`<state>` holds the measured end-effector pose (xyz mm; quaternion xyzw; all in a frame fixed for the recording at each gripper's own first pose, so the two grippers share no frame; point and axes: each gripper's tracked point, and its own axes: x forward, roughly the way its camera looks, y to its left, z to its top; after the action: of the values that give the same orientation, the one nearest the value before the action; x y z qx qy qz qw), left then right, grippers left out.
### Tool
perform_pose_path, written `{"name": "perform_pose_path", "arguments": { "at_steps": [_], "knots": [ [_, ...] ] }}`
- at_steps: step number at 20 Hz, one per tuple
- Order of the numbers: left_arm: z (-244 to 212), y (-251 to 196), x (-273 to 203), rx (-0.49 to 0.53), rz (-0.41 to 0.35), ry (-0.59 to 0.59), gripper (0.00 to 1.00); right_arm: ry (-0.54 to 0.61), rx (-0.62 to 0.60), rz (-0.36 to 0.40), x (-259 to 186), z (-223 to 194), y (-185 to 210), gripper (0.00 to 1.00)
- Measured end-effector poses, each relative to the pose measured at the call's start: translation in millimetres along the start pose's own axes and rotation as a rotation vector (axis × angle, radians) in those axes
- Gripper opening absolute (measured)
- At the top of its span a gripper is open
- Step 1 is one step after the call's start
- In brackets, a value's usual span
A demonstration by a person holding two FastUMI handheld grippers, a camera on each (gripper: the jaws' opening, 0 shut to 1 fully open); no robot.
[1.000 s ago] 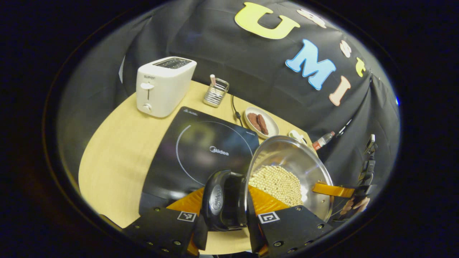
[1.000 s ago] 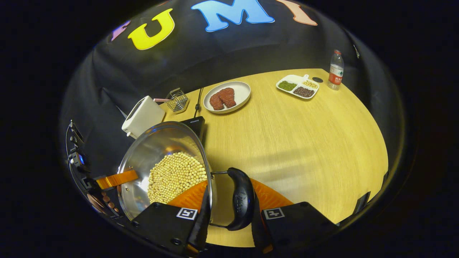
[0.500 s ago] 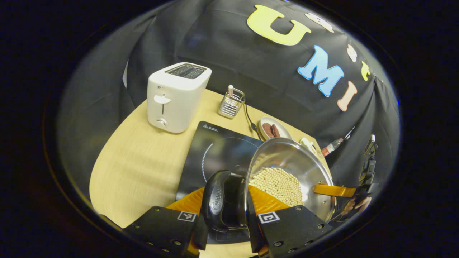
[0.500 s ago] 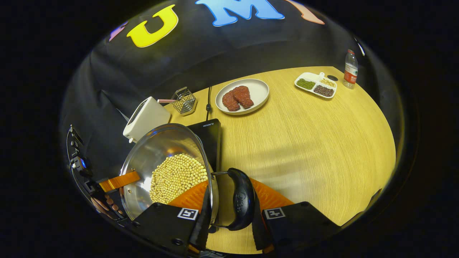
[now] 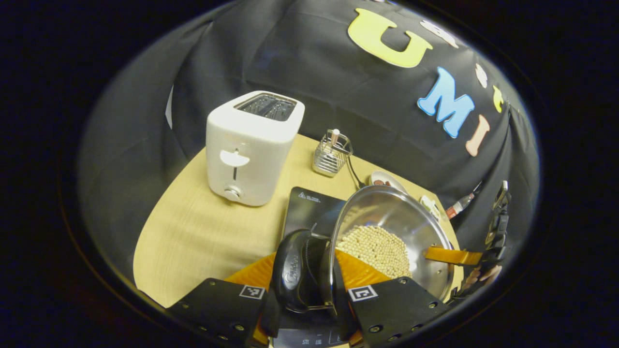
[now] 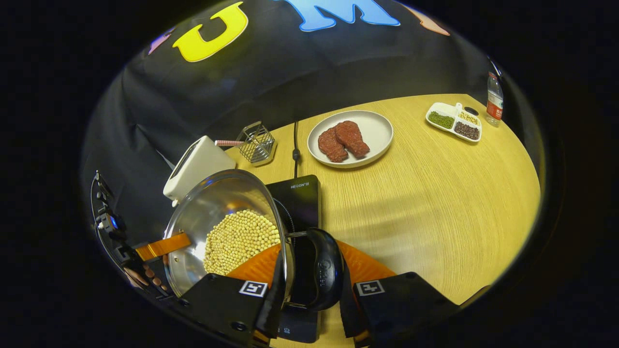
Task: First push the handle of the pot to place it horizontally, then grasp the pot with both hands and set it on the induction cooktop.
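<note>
A steel pot [image 5: 391, 217] holding pale beans [image 5: 375, 249] hangs between both grippers over the black induction cooktop [image 5: 309, 210]. My left gripper [image 5: 304, 273] is shut on one black side handle [image 5: 291, 270] of the pot. In the right gripper view, my right gripper [image 6: 309, 280] is shut on the opposite black handle [image 6: 326, 273], with the pot [image 6: 213, 208] to its left and the cooktop [image 6: 302, 198] under it. Each view shows the other gripper's finger across the pot, the right gripper [image 5: 454, 256] and the left gripper [image 6: 162, 245]. Whether the pot touches the cooktop I cannot tell.
A white toaster [image 5: 249, 147] stands just behind the cooktop, a wire holder [image 5: 331, 157] beside it. A power cable [image 6: 295, 150] runs back from the cooktop. A plate of meat [image 6: 350, 137], a divided dish [image 6: 454, 121] and a bottle [image 6: 494, 96] sit on the wooden table [image 6: 435, 203].
Both grippers have carried the pot toward the toaster. The cooktop, earlier ahead and to the side, now lies beneath the pot and handles. Both grips are unchanged.
</note>
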<state>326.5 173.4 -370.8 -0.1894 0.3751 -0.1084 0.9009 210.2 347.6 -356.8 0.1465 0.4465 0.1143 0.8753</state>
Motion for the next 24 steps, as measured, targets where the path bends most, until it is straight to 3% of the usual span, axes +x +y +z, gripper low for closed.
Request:
{"name": "perform_pose_path", "arguments": {
  "at_steps": [1,5,6,9,10,14,17,18,22,24],
  "knots": [
    [2.1,2.8,5.5,0.004,-0.001,-0.001,0.51,0.001,0.0,-0.001,4.1,1.7,0.0,0.52],
    [9.6,8.5,18.2,0.012,-0.01,-0.002,0.47,-0.007,0.007,-0.004,16.7,9.0,2.1,0.48],
    [11.5,9.9,22.0,0.013,-0.013,-0.005,0.47,-0.009,0.008,-0.004,19.7,9.2,3.1,0.55],
    [13.5,15.0,30.6,0.01,-0.016,-0.006,0.51,-0.009,0.016,-0.009,25.8,10.5,3.3,0.52],
    [12.2,14.9,32.1,0.005,-0.017,-0.004,0.47,-0.007,0.018,-0.011,27.0,10.2,3.6,0.52],
    [14.1,17.4,34.2,0.001,-0.027,-0.009,0.47,-0.007,0.019,-0.01,30.3,11.2,3.7,0.48],
    [15.2,17.3,35.3,-0.002,-0.031,-0.01,0.52,-0.008,0.016,-0.002,30.6,12.5,4.2,0.48],
    [14.2,17.9,33.8,0.0,-0.031,-0.006,0.48,-0.005,0.016,0.0,31.1,11.4,4.5,0.52],
    [14.0,17.4,32.6,0.0,-0.03,0.001,0.44,-0.005,0.013,0.005,31.2,12.4,5.4,0.51],
    [14.3,17.2,32.2,-0.01,-0.029,-0.001,0.48,-0.009,0.013,0.001,31.2,13.1,5.1,0.55]
  ]
}}
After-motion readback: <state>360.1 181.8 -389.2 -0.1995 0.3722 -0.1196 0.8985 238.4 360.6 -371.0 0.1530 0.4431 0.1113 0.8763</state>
